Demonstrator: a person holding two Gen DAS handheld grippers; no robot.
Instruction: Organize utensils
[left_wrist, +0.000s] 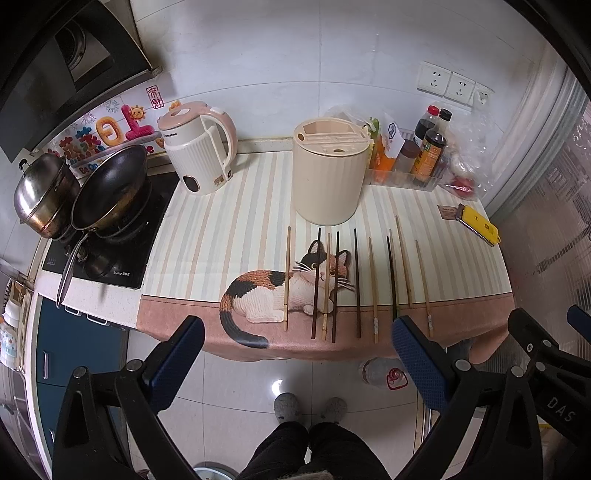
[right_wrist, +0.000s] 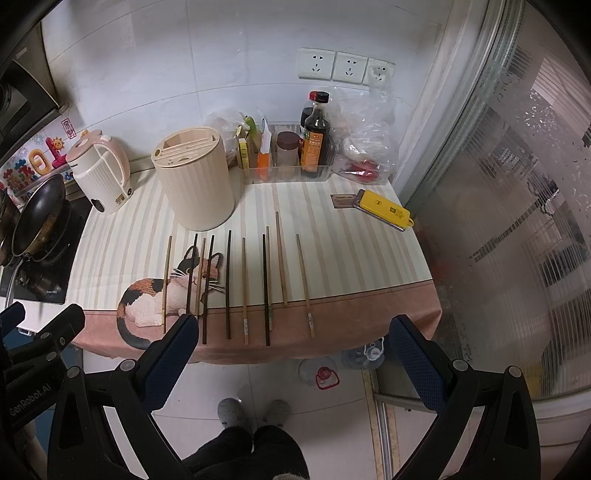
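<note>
Several chopsticks (left_wrist: 357, 282), some dark and some light wood, lie side by side on a striped cat-print table mat (left_wrist: 221, 229); the right wrist view shows the same chopsticks (right_wrist: 228, 284) across the mat (right_wrist: 351, 258). Behind them stands a cream ribbed utensil holder (left_wrist: 327, 173) with slots in its lid, also seen as the holder (right_wrist: 195, 181). My left gripper (left_wrist: 295, 328) hangs open in front of the table's near edge, holding nothing. My right gripper (right_wrist: 293, 326) is open too, just short of the chopstick ends.
A cream kettle (left_wrist: 201, 151) stands left of the holder. A wok (left_wrist: 110, 188) and steel pot (left_wrist: 42, 192) sit on the stove at left. A tray of sauce bottles (right_wrist: 314, 147) and a yellow tool (right_wrist: 384, 208) lie at right. A person's legs and slippers (left_wrist: 308, 410) stand below.
</note>
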